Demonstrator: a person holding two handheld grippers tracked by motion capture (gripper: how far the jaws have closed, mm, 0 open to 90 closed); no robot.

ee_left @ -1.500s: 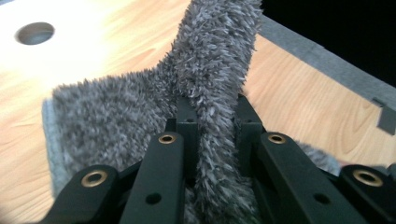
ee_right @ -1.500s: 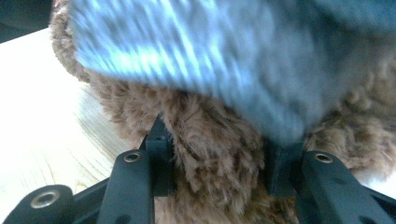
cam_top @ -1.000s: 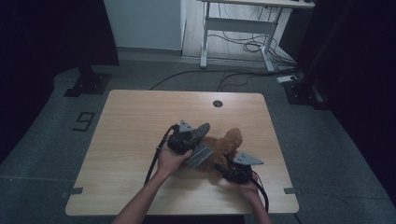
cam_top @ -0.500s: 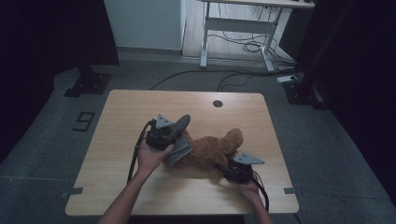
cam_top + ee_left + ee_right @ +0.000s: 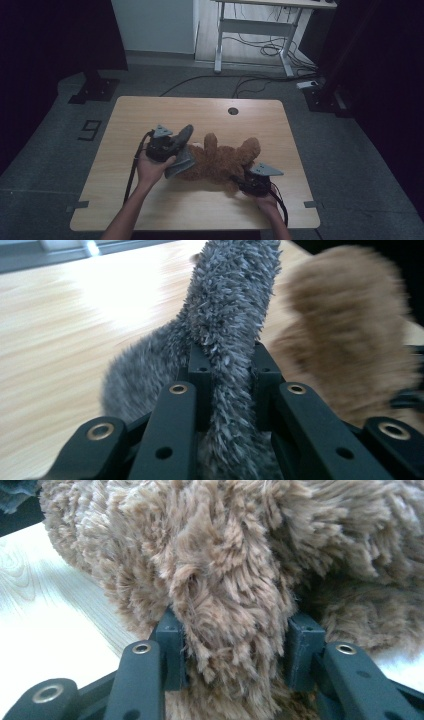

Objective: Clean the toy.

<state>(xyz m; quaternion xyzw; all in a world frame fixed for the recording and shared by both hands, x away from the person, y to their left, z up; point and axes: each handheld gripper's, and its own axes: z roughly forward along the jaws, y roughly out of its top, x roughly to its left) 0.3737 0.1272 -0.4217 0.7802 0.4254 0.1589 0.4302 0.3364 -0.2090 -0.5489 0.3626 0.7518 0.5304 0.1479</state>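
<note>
A brown plush teddy bear [image 5: 220, 161] lies on its back in the middle of the wooden table [image 5: 150, 112]. My left gripper [image 5: 176, 150], at the bear's left, is shut on a grey fuzzy piece of cloth [image 5: 183, 156]; in the left gripper view the grey cloth [image 5: 231, 305] runs up between the closed jaws of the left gripper [image 5: 230, 367], with the bear [image 5: 345, 340] blurred to the right. My right gripper [image 5: 241, 180] is shut on a lower limb of the bear [image 5: 225, 550]; the right gripper [image 5: 235, 636] has thick brown fur squeezed between its pads.
A round cable hole [image 5: 233, 110] sits near the table's far edge. Behind the table stand a white desk frame [image 5: 250, 30] with loose cables on the floor and a black stand base [image 5: 95, 90] at the left. Bare tabletop lies left and front.
My left gripper has moved left across the table with the grey cloth in it, drawing it away from the bear and uncovering more of the bear. The right gripper has stayed put.
</note>
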